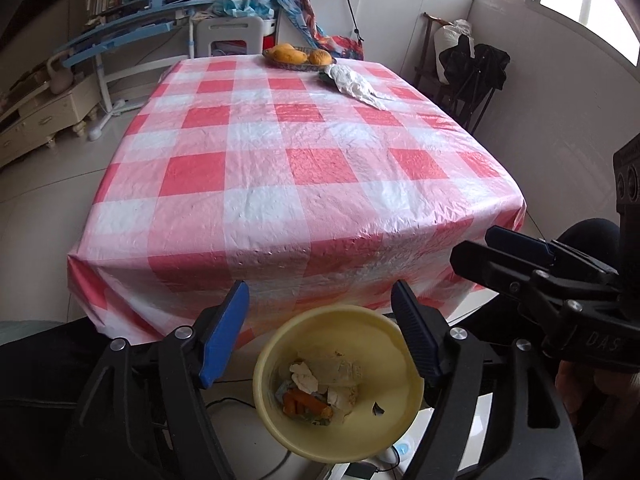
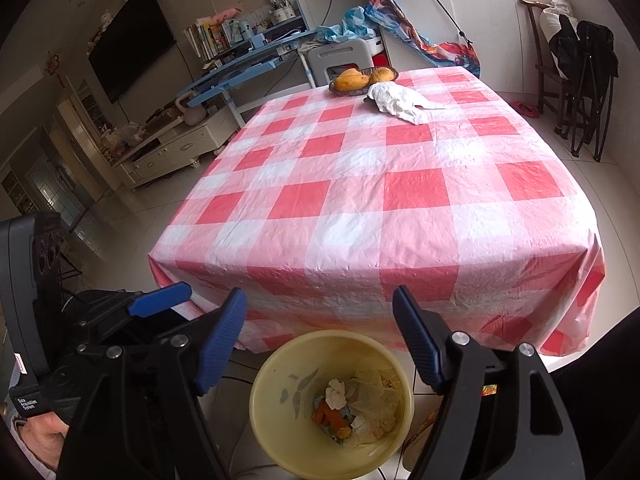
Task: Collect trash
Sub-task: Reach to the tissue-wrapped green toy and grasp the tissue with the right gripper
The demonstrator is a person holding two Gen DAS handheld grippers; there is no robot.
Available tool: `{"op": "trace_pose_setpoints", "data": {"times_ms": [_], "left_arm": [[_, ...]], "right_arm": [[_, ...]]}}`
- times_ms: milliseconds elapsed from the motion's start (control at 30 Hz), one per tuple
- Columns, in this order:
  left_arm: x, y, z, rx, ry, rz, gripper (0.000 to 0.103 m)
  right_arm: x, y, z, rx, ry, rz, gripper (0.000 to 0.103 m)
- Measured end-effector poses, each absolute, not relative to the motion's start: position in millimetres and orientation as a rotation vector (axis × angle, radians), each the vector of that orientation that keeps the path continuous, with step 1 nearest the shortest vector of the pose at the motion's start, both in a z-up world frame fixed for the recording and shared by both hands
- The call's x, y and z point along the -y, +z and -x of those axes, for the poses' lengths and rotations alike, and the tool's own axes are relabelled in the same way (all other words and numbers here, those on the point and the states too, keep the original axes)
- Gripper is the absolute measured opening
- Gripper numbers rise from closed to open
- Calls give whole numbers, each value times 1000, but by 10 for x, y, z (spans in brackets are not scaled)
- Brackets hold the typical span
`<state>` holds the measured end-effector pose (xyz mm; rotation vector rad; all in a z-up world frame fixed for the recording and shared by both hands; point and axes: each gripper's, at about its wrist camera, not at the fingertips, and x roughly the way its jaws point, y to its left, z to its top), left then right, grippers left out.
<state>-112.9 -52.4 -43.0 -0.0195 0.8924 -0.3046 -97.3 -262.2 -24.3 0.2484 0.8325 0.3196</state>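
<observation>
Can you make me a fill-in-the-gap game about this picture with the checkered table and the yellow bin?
1. The yellow bin stands on the ____, below the table's near edge.
2. The crumpled white bag lies on the tablecloth right beside the basket of ____.
3. The left gripper and the right gripper both hover above the bin, and both are ____.
4. The tablecloth's squares are white and ____.

Missing words: floor; fruit; open; red

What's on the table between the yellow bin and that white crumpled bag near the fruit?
Nothing: both views show only bare checkered tablecloth between the bin and the bag.
</observation>
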Motion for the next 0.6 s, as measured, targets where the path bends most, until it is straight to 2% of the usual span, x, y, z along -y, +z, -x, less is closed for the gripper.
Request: {"op": "trace_pose_setpoints", "data": {"times_ms": [600], "left_arm": [[206,-321,1066,-805,-195,138,79]], "right_arm": [[2409,-346,996,-866,327,-134,73]]}}
